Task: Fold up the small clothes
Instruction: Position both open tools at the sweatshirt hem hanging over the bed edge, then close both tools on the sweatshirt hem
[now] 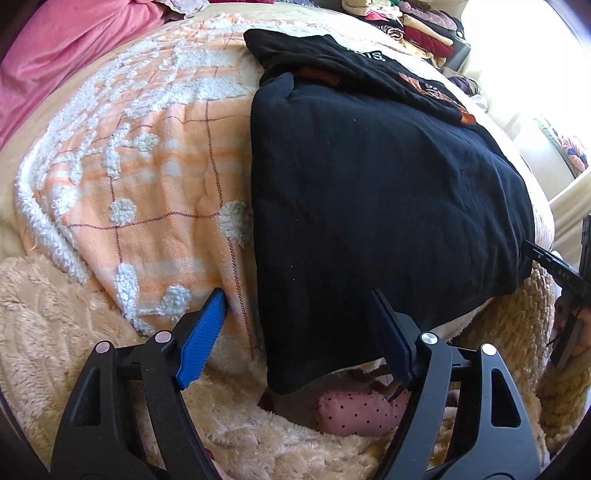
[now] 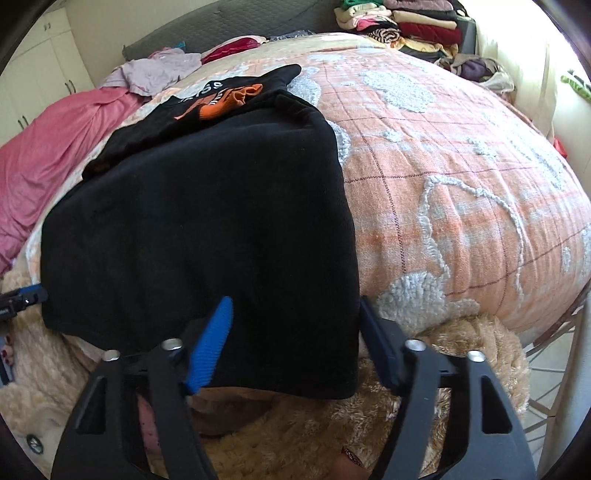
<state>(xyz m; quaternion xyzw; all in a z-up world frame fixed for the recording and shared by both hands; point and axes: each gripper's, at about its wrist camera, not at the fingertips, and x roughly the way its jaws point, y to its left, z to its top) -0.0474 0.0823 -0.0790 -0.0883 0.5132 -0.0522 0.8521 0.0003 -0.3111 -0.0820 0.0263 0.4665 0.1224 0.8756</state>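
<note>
A black garment (image 1: 376, 192) with orange trim lies spread on the bed, its near hem hanging over the front edge; it also shows in the right wrist view (image 2: 207, 221). My left gripper (image 1: 299, 295) is open, its jaws wide apart around the garment's near left corner. My right gripper (image 2: 295, 302) is open, its jaws wide apart around the near right corner. The right gripper's tip also shows at the garment's far side in the left wrist view (image 1: 554, 262). The left gripper's tip shows at the left edge of the right wrist view (image 2: 22, 297).
An orange-and-white tufted bedspread (image 2: 461, 184) covers the bed, with a fluffy beige blanket (image 1: 55, 332) at the front edge. A pink sheet (image 2: 44, 155) lies at the left, stacked folded clothes (image 2: 413, 26) at the back. A pink dotted item (image 1: 354, 413) lies below the hem.
</note>
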